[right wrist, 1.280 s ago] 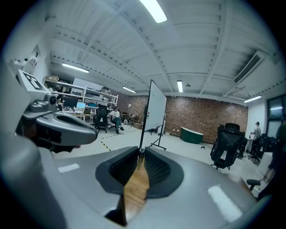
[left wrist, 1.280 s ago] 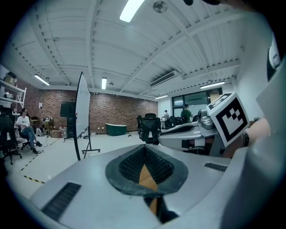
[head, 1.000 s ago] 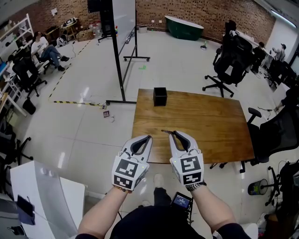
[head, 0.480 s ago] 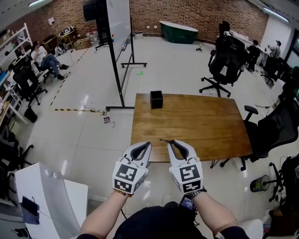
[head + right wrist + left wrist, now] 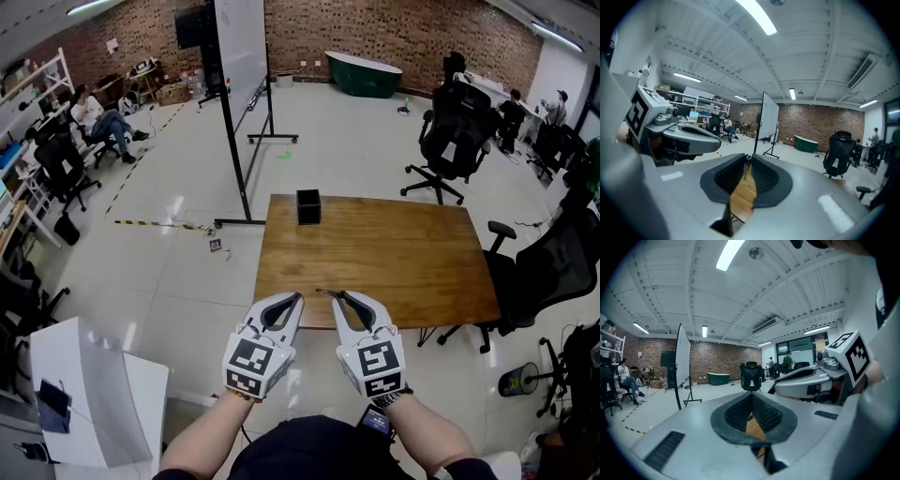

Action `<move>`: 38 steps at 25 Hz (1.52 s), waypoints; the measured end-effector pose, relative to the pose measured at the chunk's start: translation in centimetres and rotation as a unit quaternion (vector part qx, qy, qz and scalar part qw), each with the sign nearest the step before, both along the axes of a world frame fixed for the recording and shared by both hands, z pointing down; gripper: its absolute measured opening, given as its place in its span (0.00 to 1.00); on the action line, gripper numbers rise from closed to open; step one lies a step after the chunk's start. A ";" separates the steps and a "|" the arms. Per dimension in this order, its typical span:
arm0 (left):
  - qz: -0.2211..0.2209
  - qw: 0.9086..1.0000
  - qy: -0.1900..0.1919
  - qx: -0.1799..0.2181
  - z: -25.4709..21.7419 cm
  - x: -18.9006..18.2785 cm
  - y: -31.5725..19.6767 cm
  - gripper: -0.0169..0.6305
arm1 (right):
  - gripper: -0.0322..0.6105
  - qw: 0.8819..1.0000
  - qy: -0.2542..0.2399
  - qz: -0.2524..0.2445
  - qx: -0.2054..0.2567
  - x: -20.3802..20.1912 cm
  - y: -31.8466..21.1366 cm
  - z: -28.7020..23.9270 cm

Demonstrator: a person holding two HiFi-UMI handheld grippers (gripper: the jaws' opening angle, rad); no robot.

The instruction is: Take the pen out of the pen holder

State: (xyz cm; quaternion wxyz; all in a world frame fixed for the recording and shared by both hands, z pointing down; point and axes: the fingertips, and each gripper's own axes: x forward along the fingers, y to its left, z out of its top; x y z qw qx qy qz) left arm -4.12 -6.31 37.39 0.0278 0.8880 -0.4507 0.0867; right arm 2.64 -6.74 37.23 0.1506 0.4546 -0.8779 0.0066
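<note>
right hand-held gripper (image 5: 339, 295) drawn back, pen (image 5: 325, 292) pinched at tips, pen holder (image 5: 307, 206) well apart

Pen holder (image 5: 307, 206) on table's (image 5: 412, 253) far-left corner; your left gripper (image 5: 297, 297), right gripper (image 5: 339, 294) pinching pen (image 5: 326, 292), over table's near edge.

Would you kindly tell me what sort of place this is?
Probably an open office or lab workspace: office chairs, a wheeled whiteboard and a wooden table stand on a wide floor backed by a brick wall.
</note>
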 end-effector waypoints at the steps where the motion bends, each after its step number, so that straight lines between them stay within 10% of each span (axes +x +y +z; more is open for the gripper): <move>1: -0.001 1.000 -0.002 0.002 -0.1 0.3 0.3 0.03 | 0.12 1.000 -0.001 -0.003 0.001 0.2 0.2 -0.1; 38: -0.014 1.000 -0.021 0.016 -1.3 2.1 3.3 0.03 | 0.12 0.999 -0.021 -0.029 0.014 1.5 2.9 -0.7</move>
